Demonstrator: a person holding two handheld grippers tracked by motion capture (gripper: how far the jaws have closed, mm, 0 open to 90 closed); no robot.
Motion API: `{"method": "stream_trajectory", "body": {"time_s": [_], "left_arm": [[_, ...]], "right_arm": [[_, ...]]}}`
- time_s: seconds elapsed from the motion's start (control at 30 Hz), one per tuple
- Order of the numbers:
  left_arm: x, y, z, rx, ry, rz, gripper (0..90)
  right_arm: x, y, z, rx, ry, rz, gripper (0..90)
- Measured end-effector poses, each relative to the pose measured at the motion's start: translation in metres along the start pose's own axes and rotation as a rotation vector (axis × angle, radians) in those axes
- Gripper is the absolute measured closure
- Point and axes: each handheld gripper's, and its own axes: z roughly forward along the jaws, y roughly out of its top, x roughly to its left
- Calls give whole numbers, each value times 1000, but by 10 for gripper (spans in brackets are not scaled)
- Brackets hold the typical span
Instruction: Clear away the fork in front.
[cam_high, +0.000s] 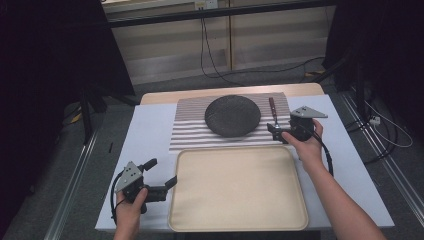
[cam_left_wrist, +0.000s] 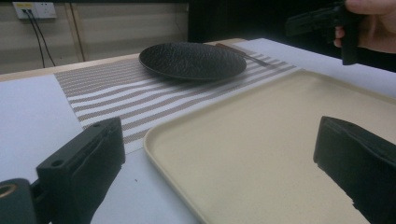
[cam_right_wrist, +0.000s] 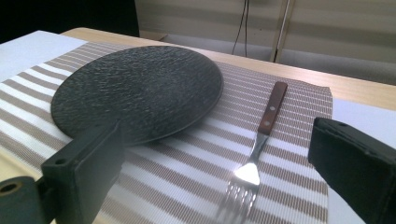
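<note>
Right gripper (cam_high: 278, 131) held low over striped placemat (cam_high: 190, 131), near its right end, jaws spread wide w/ nothing between them. In right gripper view, fork (cam_right_wrist: 258, 144) lies flat on the mat betw. the two jaws, tines toward camera, wooden handle pointing away; not touched yet. Fork sits just beside the black plate (cam_right_wrist: 135, 91), to its right in that view, apart from the rim. In high view, fork (cam_high: 273, 111) runs along mat's right edge, handle toward far side of table, tines end close under the gripper; exact gap hard to judge from above.

Black plate (cam_high: 233, 115) rests at mat's middle-far part, flat, textured surface, nothing on it.

Left gripper (cam_high: 161, 174) held at table's near-left, jaws also wide apart, holding nothing. Upper jaw free in the air, lower jaw tip just at left rim of the beige tray (cam_high: 177, 220); touching or not, cannot tell. In left gripper view, tray (cam_left_wrist: 154, 140) corner shows betw. the jaws, one jaw over white tabletop, other over tray's inside. Farther off in same view: plate (cam_left_wrist: 192, 60) on mat, and other hand w/ its gripper at top right.

Tray lies on near half of table (cam_high: 150, 130), just this side of mat, its far rim close along mat's near edge.
</note>
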Motion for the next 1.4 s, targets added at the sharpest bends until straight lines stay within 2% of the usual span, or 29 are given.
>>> {"method": "stream_trajectory", "body": {"time_s": [0.23,0.43,0.5,0.63,0.7,0.77,0.8,0.83,0.87,0.9,0.93,0.97,1.0,1.07,1.1,1.13,1.17,1.2,1.4], "left_arm": [[-1,0,0,-6,-5,-8,23],[0,0,0,-2,-8,-5,24],[1,0,-1,-1,-5,-8,24],[2,0,-2,-6,-2,-17,24],[2,0,-1,-1,0,-21,24],[2,-1,-1,5,0,-15,26],[2,-1,-1,4,3,-15,26],[2,-1,-1,7,3,-11,26],[1,0,-1,3,4,-19,26],[1,0,-1,3,4,-19,26],[1,0,-2,0,6,-15,26],[1,0,-2,0,6,-15,26],[2,0,-2,2,8,-14,26],[2,-1,-2,8,10,-9,26],[2,-1,-2,7,10,-12,26],[2,-1,-2,7,9,-16,26],[2,-1,-2,7,9,-16,26],[2,-1,-2,7,10,-16,26],[2,-1,-1,10,10,-12,26]], "right_arm": [[-6,9,18,17,-27,-8,36],[-16,12,34,34,-48,10,54],[-20,11,39,43,-60,20,55],[-32,8,48,53,-79,72,61],[-36,6,51,59,-84,90,110],[-38,5,53,69,-90,90,127],[-41,2,56,97,-94,86,182],[-41,2,56,97,-94,86,182],[-44,1,59,105,-106,93,240],[-44,1,59,105,-106,93,240],[-46,2,62,116,-112,91,306],[-46,2,62,116,-112,91,306],[-47,4,64,125,-122,76,349],[-48,5,66,134,-122,87,359],[-49,6,68,140,-123,96,390],[-49,6,71,151,-117,97,459],[-49,6,71,151,-117,97,459],[-49,4,75,176,-104,110,486],[-48,2,86,218,-108,105,561]]}}
